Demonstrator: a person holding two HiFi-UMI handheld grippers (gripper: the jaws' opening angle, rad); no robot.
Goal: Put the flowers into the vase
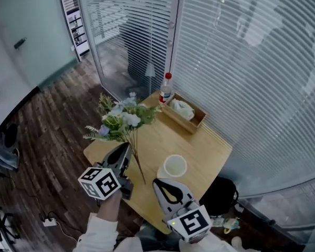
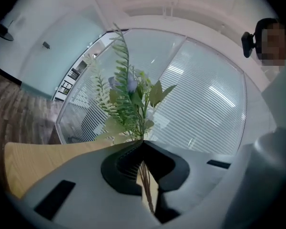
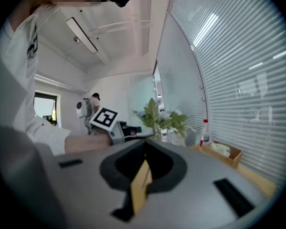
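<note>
A bunch of artificial flowers (image 1: 121, 121) with green fern leaves and white and pale blue blooms hangs above the left part of the wooden table (image 1: 205, 146). My left gripper (image 1: 127, 147) is shut on its stems, which run down past the jaws toward the table. In the left gripper view the stems pass between the closed jaws (image 2: 142, 142) and the flowers (image 2: 128, 99) rise beyond the tips. The white vase (image 1: 175, 166) stands upright with nothing in it, right of the stems. My right gripper (image 1: 157, 182) is shut with nothing in it, just in front of the vase.
At the table's far side stand a wooden box (image 1: 185, 112) with white stuff in it and a red-capped bottle (image 1: 166, 88). Glass walls with blinds close in behind and to the right. Dark wood floor lies to the left. A bag (image 1: 220, 193) sits under the table's right corner.
</note>
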